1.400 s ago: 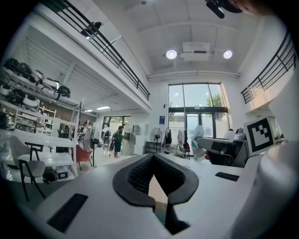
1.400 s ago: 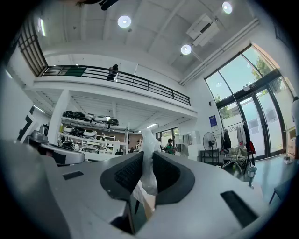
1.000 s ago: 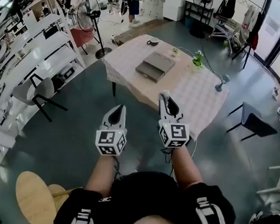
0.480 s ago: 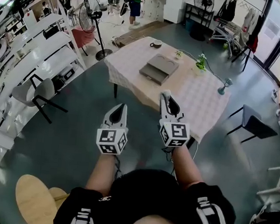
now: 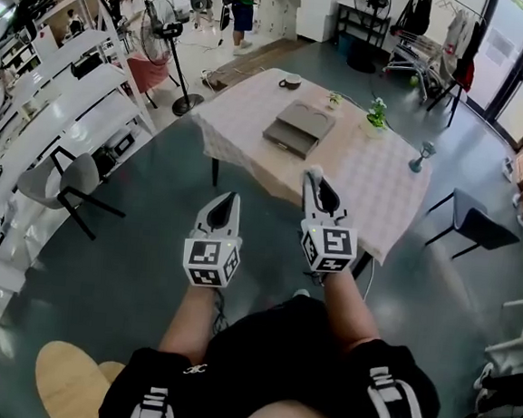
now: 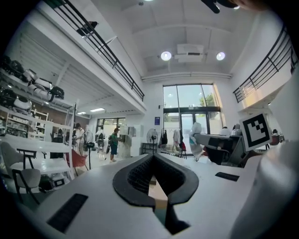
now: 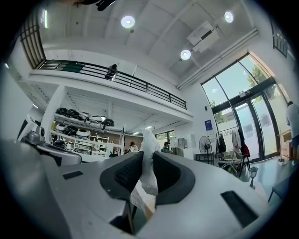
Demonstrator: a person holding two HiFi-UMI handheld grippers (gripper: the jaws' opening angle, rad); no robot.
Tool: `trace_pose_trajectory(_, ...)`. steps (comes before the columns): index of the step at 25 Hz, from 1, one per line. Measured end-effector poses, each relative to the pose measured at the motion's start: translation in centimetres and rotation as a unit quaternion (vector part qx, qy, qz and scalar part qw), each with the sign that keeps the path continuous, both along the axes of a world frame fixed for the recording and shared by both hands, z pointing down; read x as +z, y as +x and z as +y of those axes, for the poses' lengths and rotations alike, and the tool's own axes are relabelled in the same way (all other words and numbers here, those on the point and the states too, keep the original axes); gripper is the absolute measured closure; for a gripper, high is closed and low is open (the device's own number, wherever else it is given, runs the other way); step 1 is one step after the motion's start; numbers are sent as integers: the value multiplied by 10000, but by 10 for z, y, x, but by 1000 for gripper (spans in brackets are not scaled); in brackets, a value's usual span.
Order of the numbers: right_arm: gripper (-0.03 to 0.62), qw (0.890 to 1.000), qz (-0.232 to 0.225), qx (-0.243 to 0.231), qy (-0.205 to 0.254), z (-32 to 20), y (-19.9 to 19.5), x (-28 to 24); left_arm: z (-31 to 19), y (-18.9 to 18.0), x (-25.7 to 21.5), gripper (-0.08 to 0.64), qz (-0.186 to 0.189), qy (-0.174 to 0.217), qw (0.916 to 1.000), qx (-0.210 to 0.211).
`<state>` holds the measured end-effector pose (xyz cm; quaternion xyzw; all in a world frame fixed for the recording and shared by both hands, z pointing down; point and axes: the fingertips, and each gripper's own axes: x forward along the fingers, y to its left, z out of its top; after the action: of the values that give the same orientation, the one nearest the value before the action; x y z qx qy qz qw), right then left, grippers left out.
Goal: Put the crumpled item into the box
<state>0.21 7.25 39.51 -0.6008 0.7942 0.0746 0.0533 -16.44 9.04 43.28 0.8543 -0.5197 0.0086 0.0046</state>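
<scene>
- The person stood on the grey floor just short of the tabletop, which lay at their 12 o'clock under a pale checked cloth.
- Left tool: held out ahead of the body and pointing toward 12 o'clock. In the left gripper view its jaws were together at the tips, with nothing between the pads.
- Right tool: held at the left tool's 3 o'clock, apart from it and a little further forward. In the head view its tips sat at the near edge of the tabletop.
- In the right gripper view its jaws were clamped on the crumpled item, a thin white scrunched sheet. The sheet stood up above the pads and hung down below them.
- The crumpled item was therefore in the right tool, off the tabletop. It could not be made out in the head view.
- Box: flat and grey, lying on the tabletop at 12 o'clock from the tools and well apart from both.
- A cup stood near the far edge, at the box's 11 o'clock.
- A small green plant stood at the box's 2 o'clock.
- A standing fan was on the floor at 10 o'clock from the tabletop, and a dark chair at its 4 o'clock.
</scene>
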Motion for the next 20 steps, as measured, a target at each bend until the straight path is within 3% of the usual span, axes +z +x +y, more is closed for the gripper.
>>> trace_pose_trajectory(8, 523, 10000, -29, 33, -32, -37, -1, 10, -36, -4, 5, 560, 120, -36, 9999, 17)
trace_pose_trajectory(20, 523, 9998, -132, -2, -128, -160, 19, 32, -153, 16, 15, 560, 70, -49, 10000, 12)
